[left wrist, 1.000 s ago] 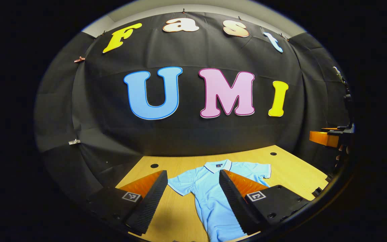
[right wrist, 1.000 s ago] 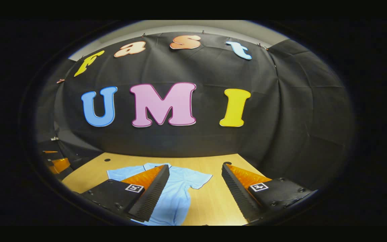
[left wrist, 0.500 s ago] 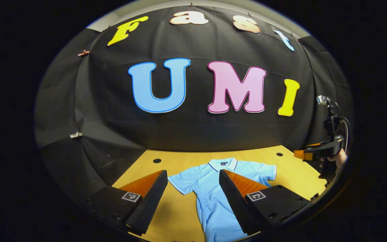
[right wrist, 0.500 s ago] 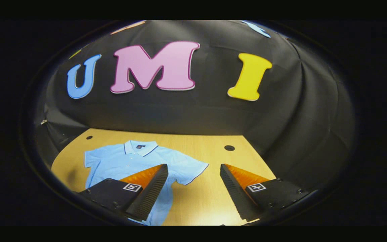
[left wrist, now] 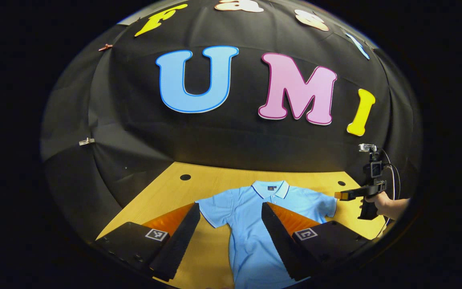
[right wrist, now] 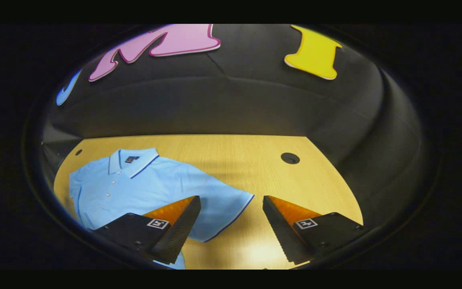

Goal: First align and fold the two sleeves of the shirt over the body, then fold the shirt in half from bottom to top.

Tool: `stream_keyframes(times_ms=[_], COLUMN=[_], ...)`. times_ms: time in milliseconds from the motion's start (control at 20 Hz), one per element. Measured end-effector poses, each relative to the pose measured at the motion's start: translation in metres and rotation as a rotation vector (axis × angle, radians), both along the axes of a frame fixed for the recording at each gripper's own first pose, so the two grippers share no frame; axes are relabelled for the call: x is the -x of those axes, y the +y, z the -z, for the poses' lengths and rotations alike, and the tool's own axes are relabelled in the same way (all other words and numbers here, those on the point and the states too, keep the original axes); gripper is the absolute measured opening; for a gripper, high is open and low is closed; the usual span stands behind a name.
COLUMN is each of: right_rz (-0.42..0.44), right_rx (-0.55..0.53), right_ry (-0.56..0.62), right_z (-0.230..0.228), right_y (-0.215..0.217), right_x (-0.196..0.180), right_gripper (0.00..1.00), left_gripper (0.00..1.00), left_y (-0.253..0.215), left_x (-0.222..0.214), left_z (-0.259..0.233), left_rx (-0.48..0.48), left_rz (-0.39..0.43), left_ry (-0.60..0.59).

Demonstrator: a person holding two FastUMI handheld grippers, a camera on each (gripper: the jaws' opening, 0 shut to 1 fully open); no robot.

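1. Left gripper (left wrist: 229, 208) is held wide open above the table (left wrist: 167, 192), nothing between its fingers; one finger is seen over the shirt (left wrist: 251, 224) body, the other over bare wood beside the shirt's sleeve (left wrist: 211, 208).
2. Right gripper (right wrist: 231, 202) is also spread wide and empty, hovering over the other sleeve (right wrist: 223, 204); the sleeve's hem lies in the gap between the fingers.
3. Shirt is laid flat, front up, collar (right wrist: 132, 156) toward the booth wall, both sleeves spread out and unfolded. No fold is judged done yet.
4. Farther off in the left gripper view, the right gripper is seen held by a hand (left wrist: 379, 202) just beyond the sleeve hem.
5. Risk: if the fabric is pinched too deep, the body layer could be lifted with the sleeve and the shirt dragged or bunched.
6. Risk: uneven grabs by the two sides could leave the sleeves misaligned.
7. Risk: a thin flat hem could be missed if the fingers close too high.
8. Round holes (right wrist: 290, 157) are seen in the table near the back; nothing stands in the way.
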State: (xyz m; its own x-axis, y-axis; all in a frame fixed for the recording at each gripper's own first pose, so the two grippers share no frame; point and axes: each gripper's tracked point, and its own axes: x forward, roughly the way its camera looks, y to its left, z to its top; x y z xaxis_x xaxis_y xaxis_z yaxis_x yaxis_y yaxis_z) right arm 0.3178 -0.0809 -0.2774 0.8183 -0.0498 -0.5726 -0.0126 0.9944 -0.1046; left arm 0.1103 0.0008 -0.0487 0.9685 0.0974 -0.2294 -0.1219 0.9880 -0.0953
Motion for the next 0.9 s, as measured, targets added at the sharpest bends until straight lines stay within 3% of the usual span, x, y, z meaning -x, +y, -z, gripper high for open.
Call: stream_keyframes(times_ms=[250,450,500,550,650,750,800,850,900], right_rz=[0.072,0.046,0.038,0.019,-0.03,-0.076,-0.091,-0.103,-0.106], right_rx=[-0.075,-0.081,-0.08,-0.082,-0.079,-0.079,-0.077,-0.075,-0.06], right_ry=[0.061,0.083,0.072,0.074,0.065,0.059,0.054,0.052,0.046], right_z=[0.038,0.05,0.047,0.047,0.049,0.049,0.05,0.049,0.05], right_y=[-0.01,-0.011,-0.009,-0.007,0.003,0.009,0.014,0.019,0.02], right_x=[-0.03,-0.032,-0.032,-0.031,-0.033,-0.03,-0.03,-0.029,-0.031], right_gripper=[0.97,0.98,0.93,0.97,0.91,0.67,0.41,0.41,0.14], left_gripper=[0.99,0.99,0.99,0.99,0.99,0.99,0.99,0.99,0.99], left_y=[0.005,0.005,0.004,0.003,0.001,0.0,-0.002,-0.001,-0.001], left_x=[-0.028,-0.04,-0.041,-0.042,-0.039,-0.036,-0.034,-0.032,-0.03], left_z=[0.013,0.016,0.016,0.016,0.016,0.017,0.018,0.021,0.024], left_rx=[0.016,0.011,0.013,0.012,0.008,-0.004,-0.012,-0.02,-0.025], left_rz=[-0.015,-0.018,-0.019,-0.021,-0.026,-0.033,-0.033,-0.032,-0.034], left_ry=[0.021,0.023,0.021,0.02,0.017,0.007,0.006,0.011,0.015])
